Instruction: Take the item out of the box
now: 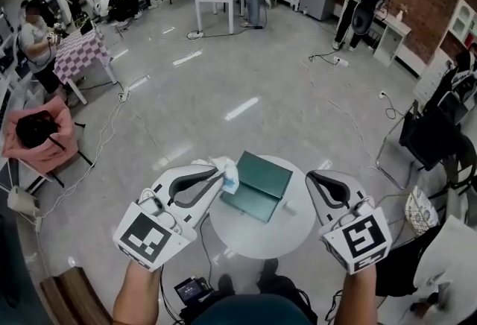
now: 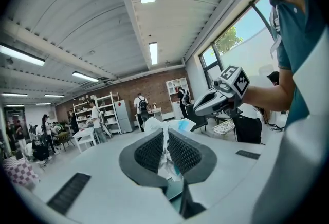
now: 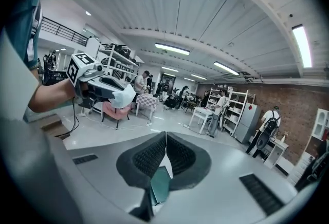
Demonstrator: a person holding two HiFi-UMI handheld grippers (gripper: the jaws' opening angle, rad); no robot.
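1. Pinching a crumpled white item (image 1: 226, 169) with a patch of blue on it, the left gripper (image 1: 218, 180) has its jaws pressed together on the soft material. In the left gripper view the item (image 2: 163, 142) is squeezed between the two ribbed pads (image 2: 150, 152) and bunches out above them.
2. The item sits at the jaw tips, outside the green box (image 1: 257, 185) and just beside the box's left edge in the head view. In the right gripper view it (image 3: 123, 97) hangs in the air with only floor behind it, clamped in the left gripper (image 3: 114, 90).
3. The green box lies on a round white table (image 1: 257, 235), its two green panels spread open.
4. The right gripper (image 1: 313, 178) hovers over the table's right edge, beside the box and not touching it. Its jaws are closed against each other with nothing between them, as the right gripper view shows (image 3: 165, 136).
5. A small white object (image 1: 289, 206) rests on the table, just to the right of the box.
6. Several people stand at tables and shelves farther back in the room.
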